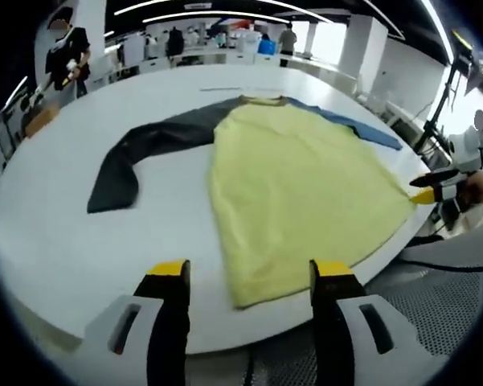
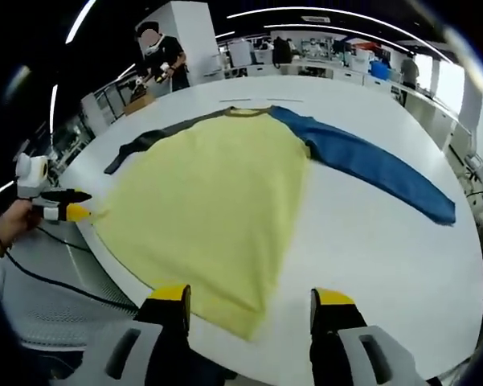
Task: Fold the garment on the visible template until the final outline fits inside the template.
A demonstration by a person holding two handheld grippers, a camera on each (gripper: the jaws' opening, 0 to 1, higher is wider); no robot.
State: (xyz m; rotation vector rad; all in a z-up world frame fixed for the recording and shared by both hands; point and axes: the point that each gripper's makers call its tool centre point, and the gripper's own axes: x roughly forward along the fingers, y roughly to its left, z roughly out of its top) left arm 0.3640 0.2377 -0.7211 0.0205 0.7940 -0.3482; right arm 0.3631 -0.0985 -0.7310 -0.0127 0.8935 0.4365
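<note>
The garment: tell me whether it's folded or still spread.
Spread. The garment lies flat on the white table, yellow body open, dark sleeve and blue sleeve both stretched outward, nothing folded over.

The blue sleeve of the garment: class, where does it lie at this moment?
In the right gripper view the blue sleeve lies flat on the white table, running from the shirt's yellow body out to the right edge, opposite the dark grey sleeve.

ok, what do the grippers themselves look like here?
Both match: left gripper and right gripper each have two black jaws with yellow tips on white bodies with slotted holes. Seen from outside, each is white with dark, yellow-tipped jaws; a black cable trails beside the left one.
</note>
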